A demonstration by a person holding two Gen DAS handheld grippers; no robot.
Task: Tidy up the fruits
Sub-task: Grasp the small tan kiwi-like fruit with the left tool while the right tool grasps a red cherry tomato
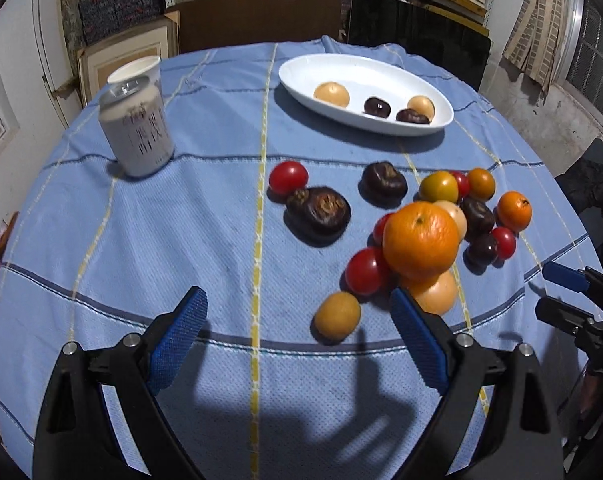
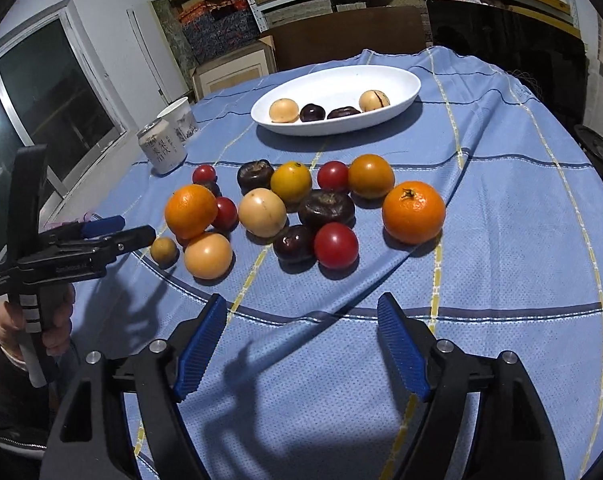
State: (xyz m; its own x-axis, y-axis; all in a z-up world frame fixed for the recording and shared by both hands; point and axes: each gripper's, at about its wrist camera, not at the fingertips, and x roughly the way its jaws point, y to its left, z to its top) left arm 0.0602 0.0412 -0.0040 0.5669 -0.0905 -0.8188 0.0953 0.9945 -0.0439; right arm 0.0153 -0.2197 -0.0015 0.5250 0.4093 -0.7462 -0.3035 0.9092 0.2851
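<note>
- The left claw (image 1: 297,336) hangs low over the near part of the counter (image 1: 181,240), its blue pads spread wide with nothing between them
- The right claw (image 2: 301,344) is likewise spread and empty above the blue checked cloth (image 2: 501,280)
- Loose fruit lies in a cluster mid-counter: a big orange (image 1: 420,236) sits on a pale orange fruit (image 1: 439,294), with a red tomato (image 1: 366,271) touching at its left and a small yellow fruit (image 1: 337,316) nearest the left claw
- A dark wrinkled fruit (image 1: 320,213) lies left of the cluster
- A second orange (image 2: 413,212) rests at the cluster's right edge
- The white oval dish (image 1: 381,72) at the far side holds two pale and two dark fruits
- A can (image 1: 136,132) and a paper cup (image 1: 135,70) stand at the far left
</note>
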